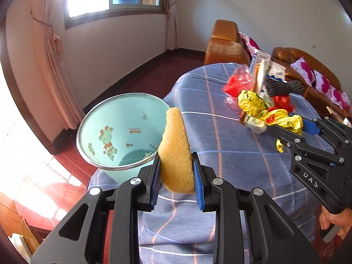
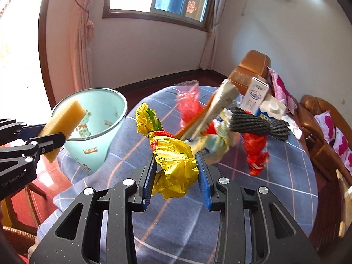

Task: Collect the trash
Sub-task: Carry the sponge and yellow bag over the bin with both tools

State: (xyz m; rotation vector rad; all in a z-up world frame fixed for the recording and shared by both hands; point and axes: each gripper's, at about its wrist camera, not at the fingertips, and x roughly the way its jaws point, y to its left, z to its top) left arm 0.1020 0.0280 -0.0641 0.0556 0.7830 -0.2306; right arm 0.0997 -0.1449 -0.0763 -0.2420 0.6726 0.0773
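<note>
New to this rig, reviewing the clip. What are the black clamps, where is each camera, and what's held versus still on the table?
There is no robot arm here. A person holds a black two-finger gripper in each hand, and a fisheye camera on each looks forward along its fingers.

The left wrist view shows the left gripper shut on a yellow sponge, near the rim of a mint green bin with cartoon animals. The right gripper enters from the right side of that view.

The right wrist view shows the right gripper shut on a crumpled yellow plastic bag.

A table with a blue plaid cloth still carries a pile: red plastic bags, a dark knitted item, a white carton and more wrappers, partly blurred. An orange sofa stands behind.
</note>
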